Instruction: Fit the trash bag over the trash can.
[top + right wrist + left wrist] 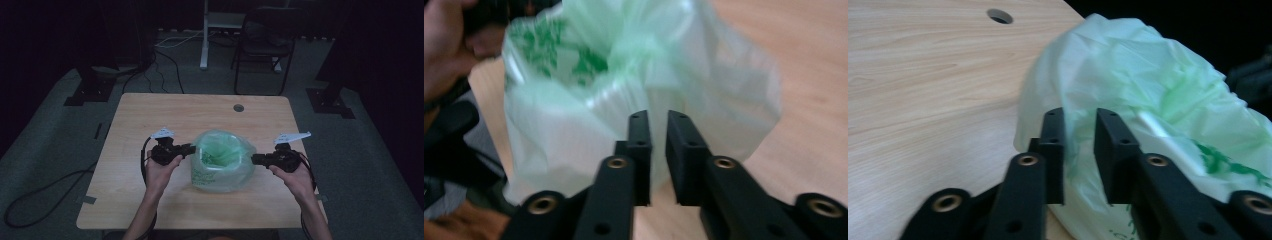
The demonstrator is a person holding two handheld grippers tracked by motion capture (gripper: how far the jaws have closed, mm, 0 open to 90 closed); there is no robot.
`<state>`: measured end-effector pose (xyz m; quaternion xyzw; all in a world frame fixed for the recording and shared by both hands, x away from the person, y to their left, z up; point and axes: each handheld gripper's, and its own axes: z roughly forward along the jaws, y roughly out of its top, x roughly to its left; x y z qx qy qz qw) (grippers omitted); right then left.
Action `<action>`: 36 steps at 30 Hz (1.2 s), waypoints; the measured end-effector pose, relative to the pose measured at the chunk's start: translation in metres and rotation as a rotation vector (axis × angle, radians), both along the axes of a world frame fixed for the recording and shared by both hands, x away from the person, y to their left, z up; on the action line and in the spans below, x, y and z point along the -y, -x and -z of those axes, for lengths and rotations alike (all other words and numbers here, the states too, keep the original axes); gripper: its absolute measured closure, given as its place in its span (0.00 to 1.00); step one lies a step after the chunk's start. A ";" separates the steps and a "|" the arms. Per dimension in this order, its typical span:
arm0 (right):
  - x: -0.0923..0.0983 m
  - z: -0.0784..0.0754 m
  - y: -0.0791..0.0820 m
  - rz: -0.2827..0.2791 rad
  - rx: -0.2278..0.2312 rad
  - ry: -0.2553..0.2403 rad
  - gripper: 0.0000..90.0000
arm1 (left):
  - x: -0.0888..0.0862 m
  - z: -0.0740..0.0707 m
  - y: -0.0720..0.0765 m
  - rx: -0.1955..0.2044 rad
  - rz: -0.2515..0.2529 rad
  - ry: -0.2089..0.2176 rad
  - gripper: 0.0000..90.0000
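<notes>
A pale green, see-through plastic bag (pixel 222 160) with green print stands open-mouthed in the middle of the wooden table (pixel 150 115). My left gripper (pixel 192 148) is at the bag's left rim, my right gripper (pixel 254 159) at its right rim, both pointing inward. In the left gripper view the jaws of the left gripper (pixel 1079 112) stand a finger's width apart, with the bag (pixel 1128 65) film showing in the gap. In the right gripper view the right gripper (pixel 658 115) shows a narrower gap against the bag (pixel 624 75) wall; the pads do not press it.
A round cable hole (pixel 238 107) sits near the table's far edge. Beyond the table stand a dark chair (pixel 265 45) and a white post (pixel 204 40). Cables run over the floor at the left. The person's other hand (pixel 444 45) appears behind the bag.
</notes>
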<state>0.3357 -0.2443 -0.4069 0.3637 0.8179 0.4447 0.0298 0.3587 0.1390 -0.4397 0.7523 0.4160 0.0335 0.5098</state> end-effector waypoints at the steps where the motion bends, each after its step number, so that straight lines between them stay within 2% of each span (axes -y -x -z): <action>1: 0.001 -0.004 0.000 0.001 0.011 -0.010 0.85 | 0.000 0.000 0.001 0.003 0.001 0.000 0.78; 4: 0.000 -0.013 -0.001 0.007 0.049 -0.027 0.81 | -0.003 -0.001 0.005 0.015 0.002 0.018 0.72; 9: -0.010 -0.023 -0.005 -0.012 0.097 -0.036 0.76 | -0.010 -0.003 0.014 0.040 -0.012 0.019 0.65; 10: -0.012 -0.024 -0.006 -0.015 0.102 -0.037 0.75 | -0.013 -0.004 0.018 0.053 -0.024 0.004 0.64; 14: -0.023 -0.025 -0.012 -0.032 0.105 -0.038 0.74 | -0.015 -0.004 0.025 0.065 -0.033 -0.024 0.62; 18: -0.036 -0.025 -0.016 -0.063 0.112 -0.033 0.74 | -0.019 -0.003 0.029 0.066 -0.033 -0.033 0.60; 24: -0.053 -0.027 -0.021 -0.081 0.136 0.009 0.73 | -0.025 0.001 0.035 0.065 -0.052 -0.052 0.58; 36: -0.077 -0.028 -0.028 -0.137 0.157 0.044 0.72 | -0.024 0.003 0.033 0.061 -0.052 -0.070 0.57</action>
